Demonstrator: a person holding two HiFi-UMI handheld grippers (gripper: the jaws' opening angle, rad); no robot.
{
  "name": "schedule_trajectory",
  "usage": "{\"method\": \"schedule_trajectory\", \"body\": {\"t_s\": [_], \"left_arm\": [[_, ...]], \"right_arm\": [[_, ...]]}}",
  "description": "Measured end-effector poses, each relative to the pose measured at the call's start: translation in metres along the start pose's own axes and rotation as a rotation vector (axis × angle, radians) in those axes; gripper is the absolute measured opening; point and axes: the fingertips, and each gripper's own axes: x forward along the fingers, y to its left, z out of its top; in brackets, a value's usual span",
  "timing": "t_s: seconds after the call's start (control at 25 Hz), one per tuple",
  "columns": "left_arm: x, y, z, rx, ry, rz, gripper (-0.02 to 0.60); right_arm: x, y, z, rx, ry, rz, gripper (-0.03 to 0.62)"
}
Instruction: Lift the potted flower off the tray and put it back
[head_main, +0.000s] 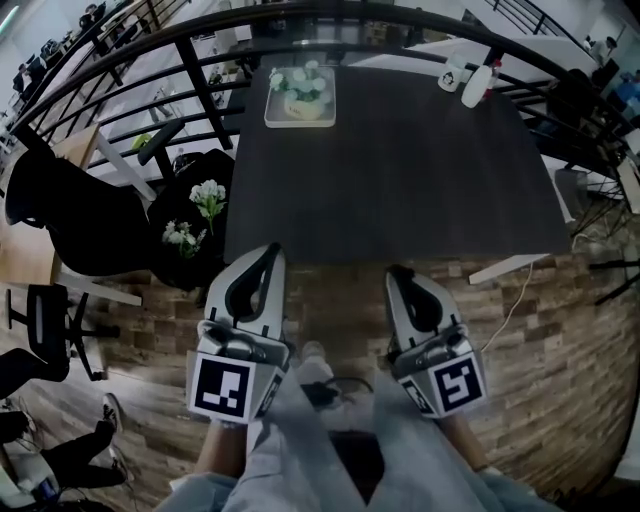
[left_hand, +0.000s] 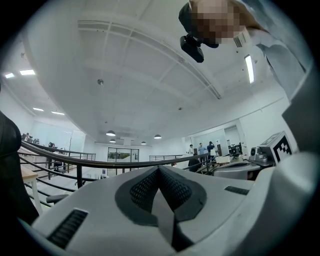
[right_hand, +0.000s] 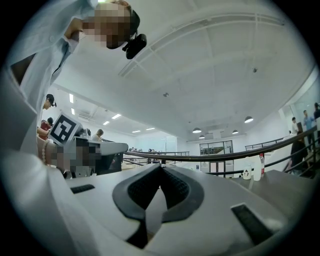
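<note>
Grippers are being held low by the body: the left gripper (head_main: 265, 258) at 7 o'clock and the right gripper (head_main: 400, 278) at 5 o'clock, both clenched and empty, presumably ahead of a reach. The potted flower (head_main: 300, 88) is being borne by its tray (head_main: 272, 120) at 12 o'clock, across the table (head_main: 400, 170).

Left tool (head_main: 266, 252), right tool (head_main: 399, 273): jaws together, empty, level, side by side.

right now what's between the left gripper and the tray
Only bare tabletop, in the head view: left gripper by its near edge, tray at the far edge.
</note>
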Motion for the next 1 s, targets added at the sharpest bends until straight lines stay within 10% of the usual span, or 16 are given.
{"method": "schedule_trajectory", "body": {"t_s": [1.0], "left_arm": [[0.034, 0.069, -0.019, -0.001, 0.031, -0.019, -0.002]], "right_arm": [[0.093, -0.007, -0.009, -0.003, -0.017, -0.01, 0.003]]}}
